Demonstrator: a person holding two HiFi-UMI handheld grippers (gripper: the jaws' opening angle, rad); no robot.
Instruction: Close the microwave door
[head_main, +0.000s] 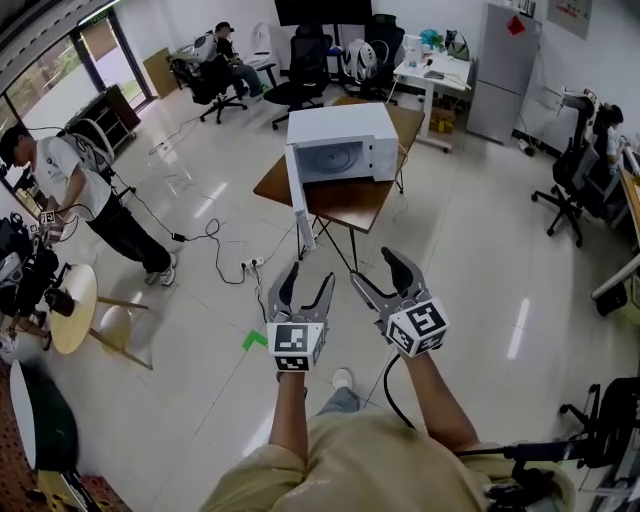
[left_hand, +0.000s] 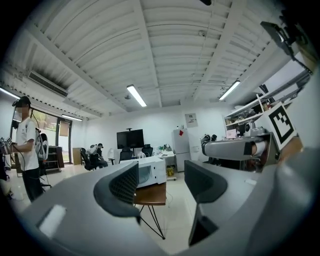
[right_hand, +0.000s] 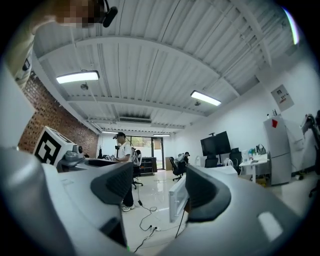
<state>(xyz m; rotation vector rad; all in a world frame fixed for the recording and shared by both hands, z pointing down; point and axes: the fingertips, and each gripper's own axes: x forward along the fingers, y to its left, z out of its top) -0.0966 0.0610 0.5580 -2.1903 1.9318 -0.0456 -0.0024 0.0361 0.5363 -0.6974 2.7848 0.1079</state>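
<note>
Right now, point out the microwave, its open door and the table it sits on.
microwave (head_main: 340, 128): head view, white top panel.
door (head_main: 303, 212): head view, middle of the swung-out panel.
table (head_main: 355, 205): head view, bare wood before the microwave.

White microwave (head_main: 345, 140) sits upright on a brown table (head_main: 352, 203), well ahead of me, front facing my way. Cavity's exposed w/ round turntable showing inside. Door (head_main: 303, 215) is wide open, hinged at the front's left side, swung out twd me past the table edge.
</note>
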